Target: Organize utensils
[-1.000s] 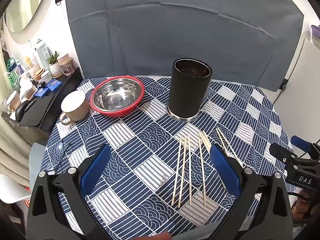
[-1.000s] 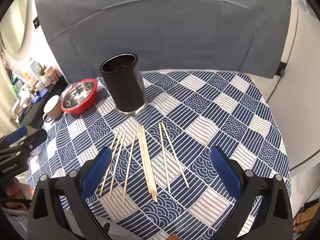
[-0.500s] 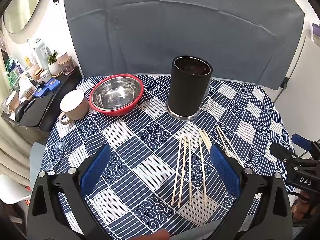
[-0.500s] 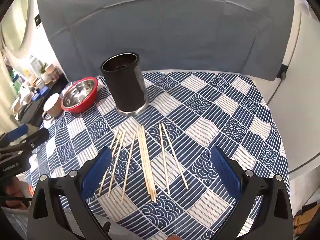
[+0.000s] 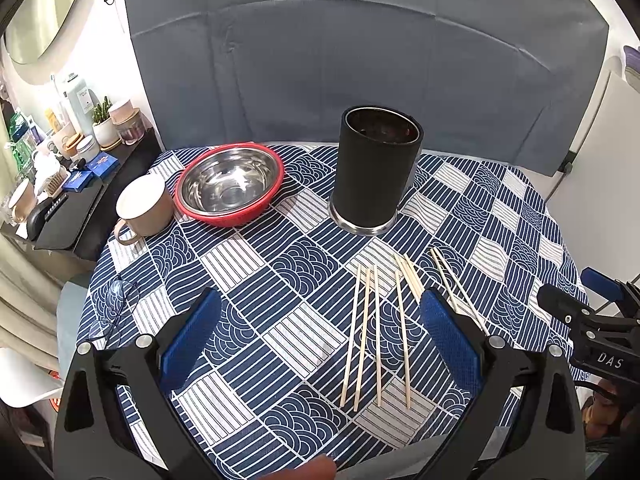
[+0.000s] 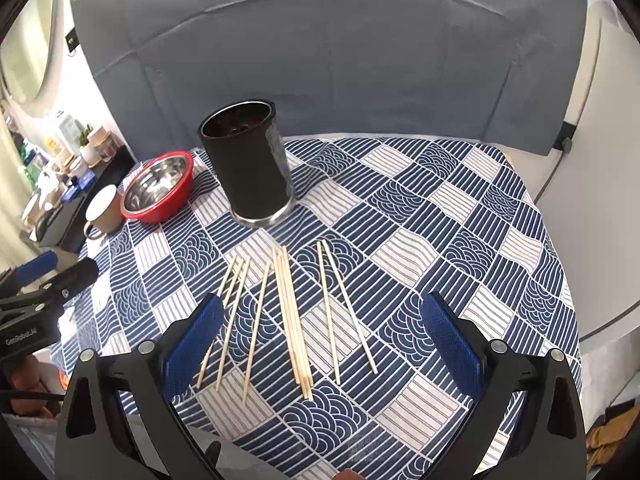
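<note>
Ahead of my left gripper [image 5: 320, 332] stands the black cylindrical utensil holder [image 5: 376, 172] on a metal base; its inside is too dark for me to say what it holds. Off to the front-left sit a red bowl with a steel liner [image 5: 230, 186], which shows nothing in it, and beside it a beige mug [image 5: 144, 204] whose inside I only glimpse as pale. The wooden chopsticks [image 6: 288, 316] lie loose on the blue-and-white patterned tablecloth [image 6: 440, 248], thin, light and plain, fanned in small groups running away from me: between the blue pads of my right gripper [image 6: 320, 336] in its own view, and toward the right-hand pad in the left view. The left pad hides part of one chopstick in the right view, and the right pad covers some in the left view, so I cannot count them surely. Both grippers have their jaws spread wide, holding nothing, above the near edge of the table. A pair of glasses [image 5: 114, 308] lies at the cloth's left edge, faint against the pattern.
</note>
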`<state>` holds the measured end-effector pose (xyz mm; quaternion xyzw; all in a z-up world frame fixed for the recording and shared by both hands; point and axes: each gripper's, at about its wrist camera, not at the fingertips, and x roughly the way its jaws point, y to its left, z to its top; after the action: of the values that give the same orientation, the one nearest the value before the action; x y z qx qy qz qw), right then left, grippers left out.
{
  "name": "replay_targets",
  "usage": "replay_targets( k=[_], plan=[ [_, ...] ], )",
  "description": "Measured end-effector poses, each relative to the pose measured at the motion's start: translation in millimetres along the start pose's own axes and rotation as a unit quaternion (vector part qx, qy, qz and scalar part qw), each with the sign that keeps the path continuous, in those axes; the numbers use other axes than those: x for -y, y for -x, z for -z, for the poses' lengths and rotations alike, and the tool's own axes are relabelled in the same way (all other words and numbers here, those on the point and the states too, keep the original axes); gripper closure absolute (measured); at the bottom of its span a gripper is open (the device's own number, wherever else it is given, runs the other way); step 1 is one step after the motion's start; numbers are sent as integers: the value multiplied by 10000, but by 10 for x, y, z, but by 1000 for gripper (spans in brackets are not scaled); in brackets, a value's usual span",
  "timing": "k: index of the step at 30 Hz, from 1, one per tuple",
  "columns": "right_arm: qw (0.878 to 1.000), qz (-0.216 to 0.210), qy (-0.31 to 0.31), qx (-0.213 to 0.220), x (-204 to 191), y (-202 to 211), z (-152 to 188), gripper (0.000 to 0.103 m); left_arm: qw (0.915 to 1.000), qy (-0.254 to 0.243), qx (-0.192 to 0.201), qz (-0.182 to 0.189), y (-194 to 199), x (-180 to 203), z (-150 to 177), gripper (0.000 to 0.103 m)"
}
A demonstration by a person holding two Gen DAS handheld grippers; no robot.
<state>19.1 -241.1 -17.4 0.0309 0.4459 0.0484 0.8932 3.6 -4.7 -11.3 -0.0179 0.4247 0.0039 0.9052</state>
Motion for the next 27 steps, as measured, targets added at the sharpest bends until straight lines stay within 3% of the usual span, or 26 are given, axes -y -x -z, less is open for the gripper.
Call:
replay_targets(
  k=[27],
  plan=[
    [9999,-23,11,-108,-9,-53,4,8,9998,-87,-153,32,-72,40,-30,6]
  ],
)
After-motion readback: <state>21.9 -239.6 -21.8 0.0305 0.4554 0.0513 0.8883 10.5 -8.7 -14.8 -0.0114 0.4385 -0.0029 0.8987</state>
